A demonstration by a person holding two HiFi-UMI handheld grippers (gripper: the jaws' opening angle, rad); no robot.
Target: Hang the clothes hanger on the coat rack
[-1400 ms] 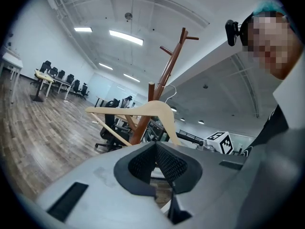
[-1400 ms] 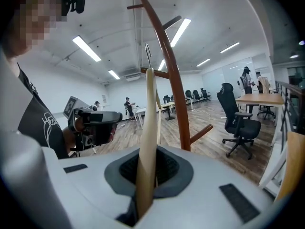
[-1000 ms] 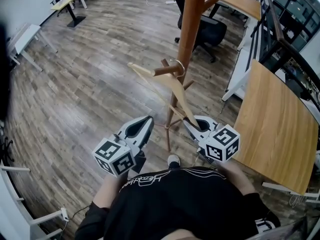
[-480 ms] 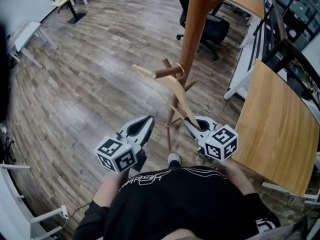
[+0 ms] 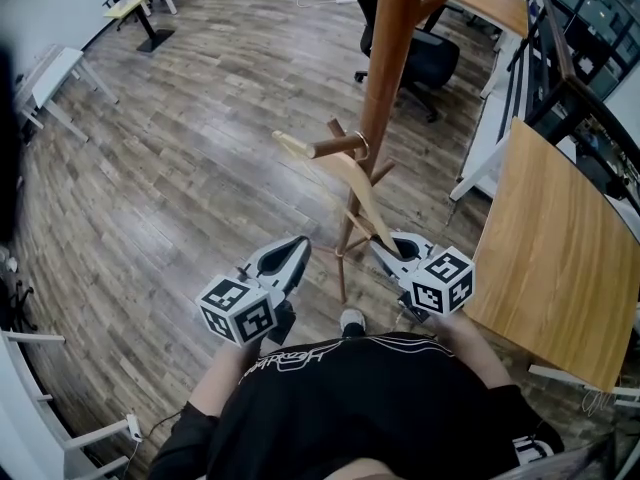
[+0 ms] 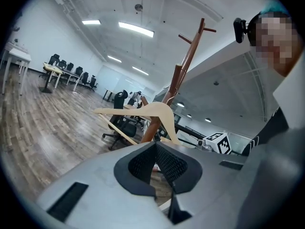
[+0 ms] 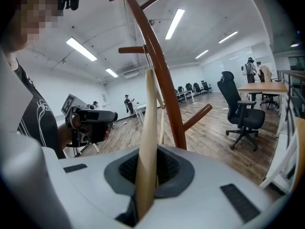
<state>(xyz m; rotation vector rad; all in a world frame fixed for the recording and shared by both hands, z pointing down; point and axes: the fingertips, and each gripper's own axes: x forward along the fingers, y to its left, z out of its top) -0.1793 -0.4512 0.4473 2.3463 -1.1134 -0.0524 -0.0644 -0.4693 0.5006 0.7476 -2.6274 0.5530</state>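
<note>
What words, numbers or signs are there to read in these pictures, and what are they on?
No text here can be read outright.
Shirt print: white lettering below the collar, too blurred to read.
Left cube and right cube: black-and-white square patterns, no letters or numbers.
Hanger and coat rack: bare wood, no label in view.

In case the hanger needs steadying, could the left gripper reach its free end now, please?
Probably yes: the left gripper is empty, and nothing stands between it and the hanger's free end.
</note>
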